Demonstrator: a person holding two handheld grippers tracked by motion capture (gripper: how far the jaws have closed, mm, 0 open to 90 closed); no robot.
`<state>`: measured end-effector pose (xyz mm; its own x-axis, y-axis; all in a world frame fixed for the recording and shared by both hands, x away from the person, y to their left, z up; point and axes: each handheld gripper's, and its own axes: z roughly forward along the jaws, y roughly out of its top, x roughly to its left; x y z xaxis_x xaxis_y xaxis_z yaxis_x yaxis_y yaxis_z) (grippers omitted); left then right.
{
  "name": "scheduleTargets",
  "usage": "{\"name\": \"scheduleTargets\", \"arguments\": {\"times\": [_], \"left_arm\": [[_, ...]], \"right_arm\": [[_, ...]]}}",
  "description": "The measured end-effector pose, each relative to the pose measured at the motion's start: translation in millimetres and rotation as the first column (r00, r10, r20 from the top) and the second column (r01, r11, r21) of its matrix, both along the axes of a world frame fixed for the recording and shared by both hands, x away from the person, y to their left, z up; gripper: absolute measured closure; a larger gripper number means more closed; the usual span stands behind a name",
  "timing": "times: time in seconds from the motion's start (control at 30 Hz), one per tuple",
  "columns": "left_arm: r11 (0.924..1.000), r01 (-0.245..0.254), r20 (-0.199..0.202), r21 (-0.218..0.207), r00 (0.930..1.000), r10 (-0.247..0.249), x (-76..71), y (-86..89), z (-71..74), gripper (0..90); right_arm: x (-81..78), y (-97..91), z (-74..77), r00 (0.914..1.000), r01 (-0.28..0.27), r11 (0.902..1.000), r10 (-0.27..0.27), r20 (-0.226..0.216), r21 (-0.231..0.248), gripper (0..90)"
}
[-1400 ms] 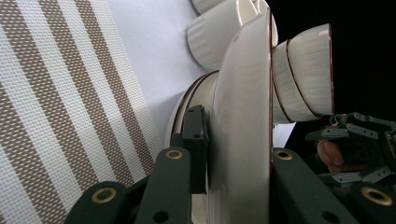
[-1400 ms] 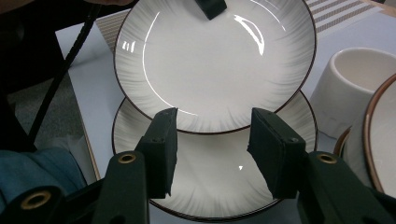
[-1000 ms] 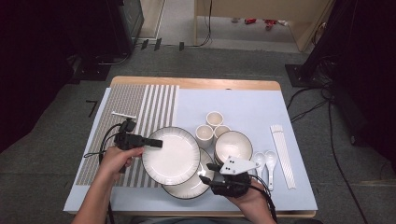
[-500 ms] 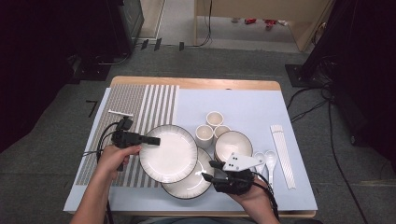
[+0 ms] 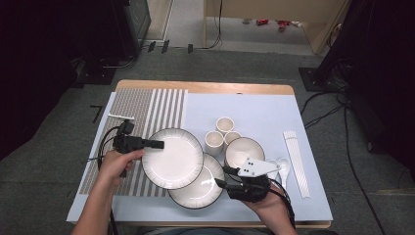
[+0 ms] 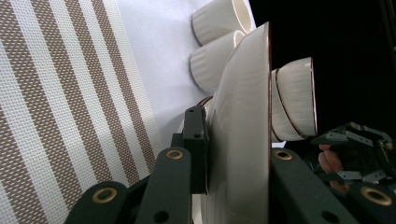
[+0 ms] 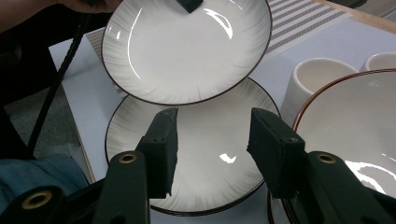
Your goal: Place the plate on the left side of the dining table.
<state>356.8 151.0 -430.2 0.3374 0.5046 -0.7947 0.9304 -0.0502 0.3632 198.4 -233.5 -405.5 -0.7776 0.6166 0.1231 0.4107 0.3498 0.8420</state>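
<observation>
Left gripper (image 5: 157,144) clamped on rim of upper plate (image 5: 173,159), held above lower plate (image 5: 200,183). Right gripper (image 7: 212,140) open over lower plate, jaws apart, gripping nothing.

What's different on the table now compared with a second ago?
Very little. The left hand-held gripper remains clamped on the rim of the upper plate, which has drifted slightly toward the striped mat. The right hand-held gripper still waits open above the lower plate. Cups, bowl and spoons stayed put.
</observation>
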Motion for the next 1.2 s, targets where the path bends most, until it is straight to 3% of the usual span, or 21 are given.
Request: {"name": "scheduleTargets", "arguments": {"times": [0.23,1.2], "left_arm": [[0.9998,-0.016,-0.003,-0.012,0.9999,0.016,1.1,6.8,0.4,79.8],[0.997,-0.077,-0.002,0.006,0.997,0.077,5.4,24.9,-2.1,81.3]], "right_arm": [[1.3,-3.2,1.4,1.0,0.007,1.0,-0.007,0.005,-0.004,52.4],[7.9,-28.6,10.0,0.9963,0.083,0.9965,-0.083,0.021,0.005,52.9]]}}
